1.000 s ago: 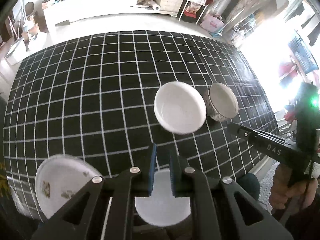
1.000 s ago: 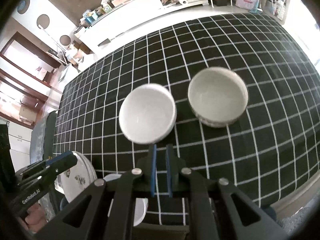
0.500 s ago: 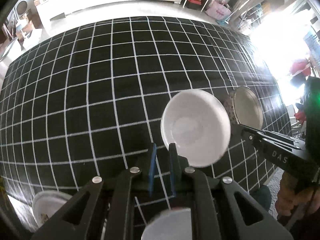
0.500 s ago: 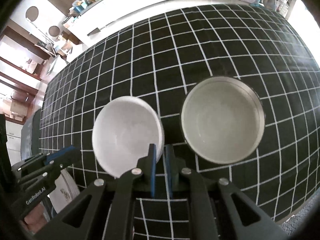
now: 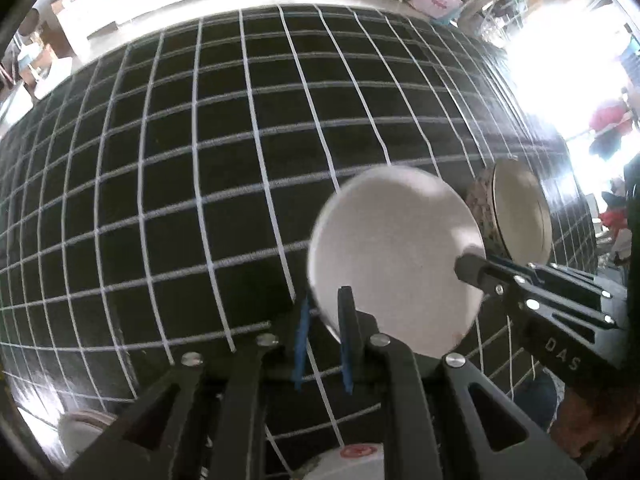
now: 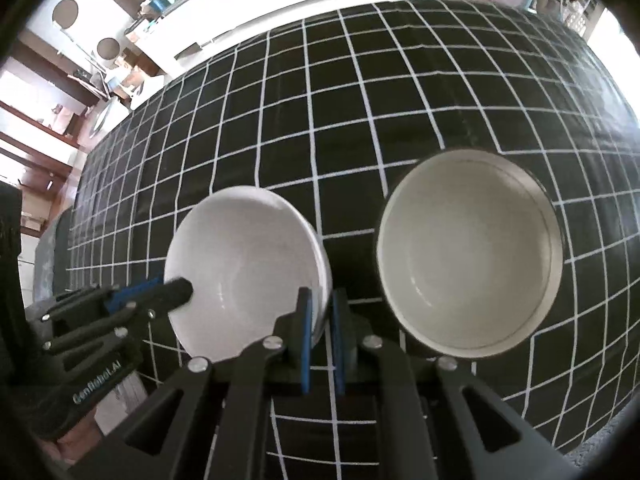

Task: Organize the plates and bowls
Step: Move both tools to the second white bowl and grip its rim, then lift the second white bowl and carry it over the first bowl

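Now both claws have closed in on the same white bowl (image 6: 244, 272), which a second ago lay clear ahead of them on the tabletop (image 6: 360, 92) with its black, white-gridded cloth. Over that second the bowl has grown much larger in both wrist views, and each claw now straddles its rim instead of hovering short of it.

Seen from the right wrist, the right claw (image 6: 322, 312) has its blue-padded fingers narrowly parted, with the bowl's near right rim sitting between them. Whether the pads are already pressing the rim cannot be told for sure. The left claw (image 6: 176, 292) enters from the left, one dark finger lying inside the bowl against its inner wall.

Seen from the left wrist, the left claw (image 5: 324, 312) is likewise only slightly open, its fingers set on either side of the bowl's near edge (image 5: 392, 256). The picture is blurred, so firm contact is uncertain. The right claw (image 5: 468, 266) reaches in from the right, its tip inside the bowl.

Just to the right of the white bowl, close but apart, stands a larger speckled bowl (image 6: 468, 252) with a cream interior, empty. Stacking looks like the likely aim, and the white bowl appears about to be gripped. It seems to rest on the cloth, though slightly tilted.

A plate's edge (image 5: 80, 432) shows at the lower left of the left wrist view.
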`<state>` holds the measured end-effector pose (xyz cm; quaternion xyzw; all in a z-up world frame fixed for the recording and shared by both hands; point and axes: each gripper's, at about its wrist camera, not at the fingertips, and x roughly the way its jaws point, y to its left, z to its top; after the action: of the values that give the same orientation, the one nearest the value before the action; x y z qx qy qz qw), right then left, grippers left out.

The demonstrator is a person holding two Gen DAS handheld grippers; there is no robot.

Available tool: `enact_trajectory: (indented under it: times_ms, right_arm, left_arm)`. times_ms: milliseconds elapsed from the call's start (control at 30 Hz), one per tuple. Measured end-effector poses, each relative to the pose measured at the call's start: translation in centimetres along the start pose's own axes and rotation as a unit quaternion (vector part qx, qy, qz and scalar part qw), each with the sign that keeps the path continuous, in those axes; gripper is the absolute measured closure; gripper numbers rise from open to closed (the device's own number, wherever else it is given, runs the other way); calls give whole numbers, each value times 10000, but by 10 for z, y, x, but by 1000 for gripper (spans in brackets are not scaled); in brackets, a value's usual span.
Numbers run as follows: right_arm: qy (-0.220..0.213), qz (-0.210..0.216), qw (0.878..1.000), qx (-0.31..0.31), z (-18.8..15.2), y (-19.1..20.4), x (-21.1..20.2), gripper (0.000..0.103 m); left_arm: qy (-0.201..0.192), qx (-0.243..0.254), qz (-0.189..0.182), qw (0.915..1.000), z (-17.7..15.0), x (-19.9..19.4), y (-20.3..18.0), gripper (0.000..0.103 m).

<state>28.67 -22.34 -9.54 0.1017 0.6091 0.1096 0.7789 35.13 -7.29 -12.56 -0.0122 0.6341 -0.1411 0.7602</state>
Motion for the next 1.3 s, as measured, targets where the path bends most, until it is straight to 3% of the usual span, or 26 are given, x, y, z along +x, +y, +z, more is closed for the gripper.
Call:
enact_trajectory:
  times_ms: [667, 967, 1100, 1300]
  right_arm:
    - [306, 162, 9981, -514, -32, 50, 11, 88]
    - [359, 38, 9983, -447, -31, 55, 19, 88]
    - [355, 61, 9990, -281, -30, 59, 21, 88]
    - [197, 201, 9994, -204, -28, 63, 4, 88]
  left_arm:
    - [89, -407, 60, 9991, -93, -13, 58, 91]
    - [58, -421, 155, 9990, -87, -12, 67, 91]
    - [-113, -393, 249, 9989, -65, -12, 53, 91]
    - [-394, -365, 306, 9981, -59, -43, 48, 91]
